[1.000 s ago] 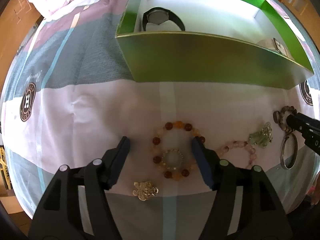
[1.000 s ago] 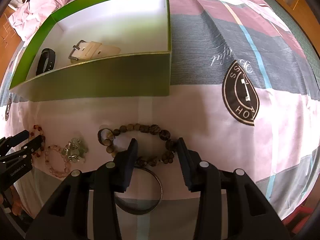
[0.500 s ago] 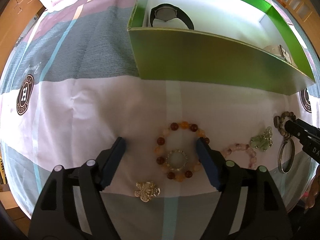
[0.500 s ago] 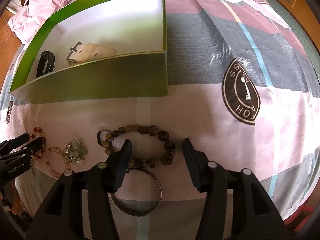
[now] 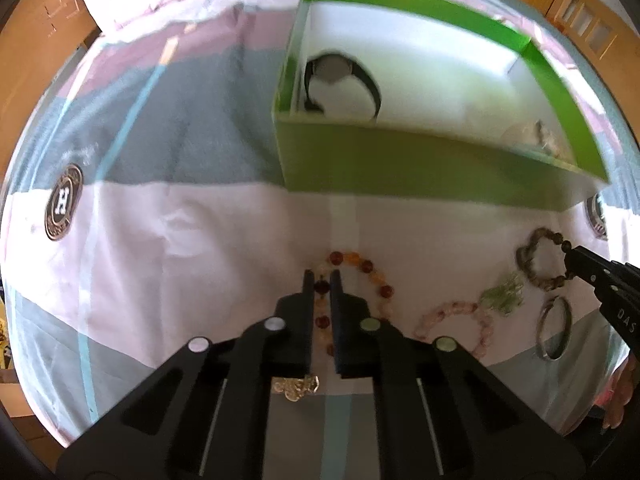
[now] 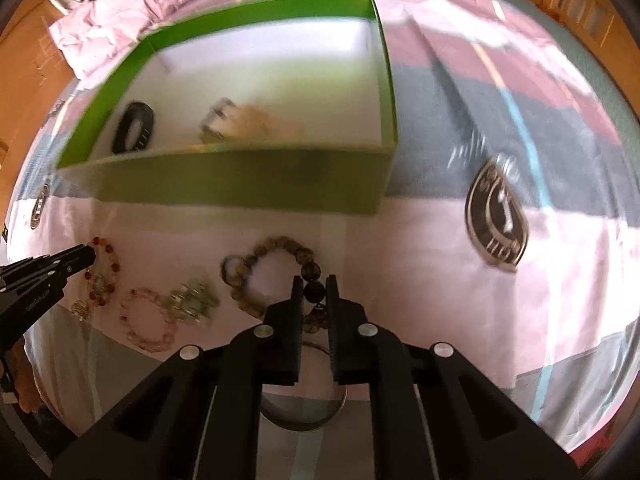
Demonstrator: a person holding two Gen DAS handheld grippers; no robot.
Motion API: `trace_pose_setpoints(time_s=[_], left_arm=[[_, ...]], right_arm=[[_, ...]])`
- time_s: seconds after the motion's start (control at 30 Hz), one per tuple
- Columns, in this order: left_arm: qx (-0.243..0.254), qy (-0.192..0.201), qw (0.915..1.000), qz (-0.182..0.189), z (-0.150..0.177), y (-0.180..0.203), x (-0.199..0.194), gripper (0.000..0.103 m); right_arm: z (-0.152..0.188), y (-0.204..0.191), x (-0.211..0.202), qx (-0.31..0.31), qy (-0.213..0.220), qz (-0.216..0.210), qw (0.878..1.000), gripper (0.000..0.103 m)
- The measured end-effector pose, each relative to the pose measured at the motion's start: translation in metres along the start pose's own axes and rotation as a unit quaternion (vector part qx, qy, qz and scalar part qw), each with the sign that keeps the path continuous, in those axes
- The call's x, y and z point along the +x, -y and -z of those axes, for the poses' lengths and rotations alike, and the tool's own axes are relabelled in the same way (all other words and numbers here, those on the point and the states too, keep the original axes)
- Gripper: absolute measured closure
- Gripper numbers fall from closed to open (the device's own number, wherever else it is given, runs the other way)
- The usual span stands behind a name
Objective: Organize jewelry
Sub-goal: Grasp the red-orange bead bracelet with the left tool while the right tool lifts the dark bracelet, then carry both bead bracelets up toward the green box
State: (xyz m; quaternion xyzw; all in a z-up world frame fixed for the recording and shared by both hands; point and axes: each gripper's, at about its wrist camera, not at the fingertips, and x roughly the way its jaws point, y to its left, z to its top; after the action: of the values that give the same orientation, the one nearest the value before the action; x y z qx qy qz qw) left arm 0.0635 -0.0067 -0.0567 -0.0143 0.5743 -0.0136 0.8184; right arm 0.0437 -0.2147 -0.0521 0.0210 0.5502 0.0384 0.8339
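My left gripper (image 5: 322,278) is shut on the amber and red bead bracelet (image 5: 360,266), pinching its left side on the bedsheet. My right gripper (image 6: 314,284) is shut on the brown bead bracelet (image 6: 276,248), gripping a dark bead on its right side. The right gripper also shows in the left wrist view (image 5: 576,258), and the left gripper in the right wrist view (image 6: 86,256). The green box (image 5: 400,168) stands beyond, with a black watch (image 5: 340,80) and a beige strap watch (image 6: 240,124) inside.
On the sheet lie a pink bead bracelet (image 5: 452,320), a green stone charm (image 5: 502,294), a metal bangle (image 5: 554,332) and a gold charm (image 5: 296,386). A rumpled pink quilt (image 6: 132,4) lies behind the box. Round logos (image 6: 498,224) mark the sheet.
Both grippers have closed from open. The left one now pinches the amber bracelet and the right one the brown bracelet. Both views have pulled back from the box.
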Motion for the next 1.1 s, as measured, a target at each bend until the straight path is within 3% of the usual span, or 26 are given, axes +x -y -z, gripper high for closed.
trace_pose_setpoints(time_s=[0.2,0.57,0.8,1.1], left_arm=[[-0.003,0.045,0.9986,0.027,0.001,-0.002,-0.035,0.096],[-0.02,0.08,0.9954,0.049,-0.012,-0.01,-0.057,0.095],[-0.002,0.1,0.9946,0.028,-0.016,0.001,-0.059,0.095],[0.008,0.141,0.9894,0.033,-0.024,0.007,-0.079,0.095]], right_arm=[[-0.002,-0.007,-0.032,0.001,0.051,-0.027,0.998,0.092],[-0.012,-0.003,-0.076,0.003,0.148,-0.056,0.987,0.092],[-0.011,-0.006,-0.079,-0.006,0.158,-0.058,0.986,0.092],[-0.014,0.001,-0.093,0.016,0.198,-0.068,0.978,0.092]])
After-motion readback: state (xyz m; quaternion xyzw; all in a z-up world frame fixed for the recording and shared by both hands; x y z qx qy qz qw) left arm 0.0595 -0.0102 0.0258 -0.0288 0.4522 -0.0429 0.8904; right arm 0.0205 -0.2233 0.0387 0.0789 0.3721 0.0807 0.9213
